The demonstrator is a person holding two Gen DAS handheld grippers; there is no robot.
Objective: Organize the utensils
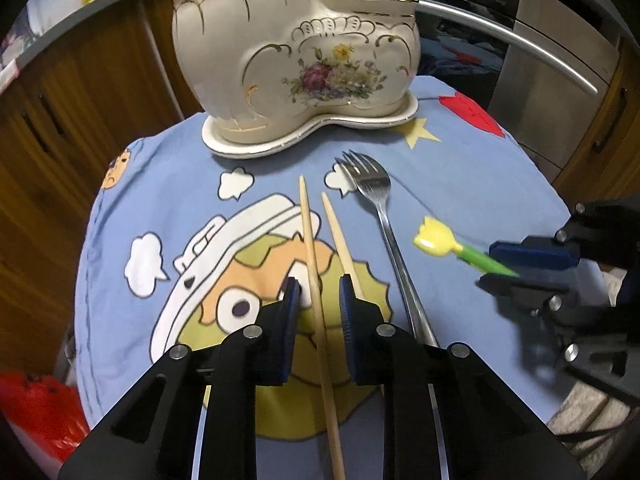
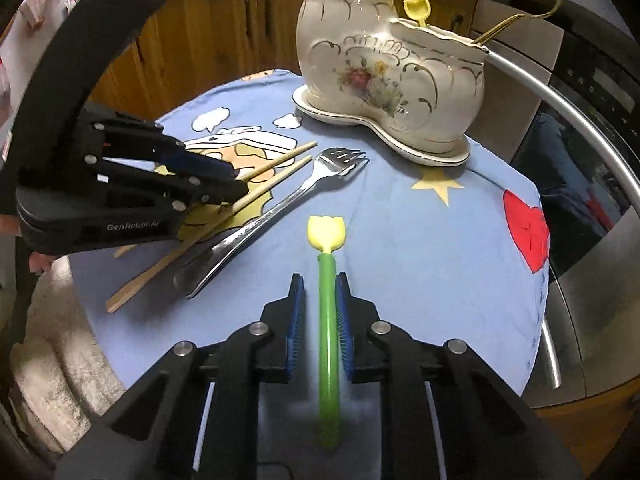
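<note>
Left gripper (image 1: 318, 294) jaws narrow, straddling one chopstick (image 1: 316, 280) mid-desk, pads apart from it. Right gripper (image 2: 319, 294) jaws closed on green stem of tulip spoon (image 2: 325, 234). Fork (image 1: 376, 200) between them. Boot-shaped holder (image 1: 296, 60) at far edge of desk (image 1: 480, 180).

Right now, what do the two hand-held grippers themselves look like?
Both look alike. The left hand-held gripper and right hand-held gripper have black angular plastic linkage arms with silver round pivot pins, and two flat fingers faced with blue ribbed pads. In the right wrist view, the left one's black body carries pale "GenRobot.AI" lettering.
</note>
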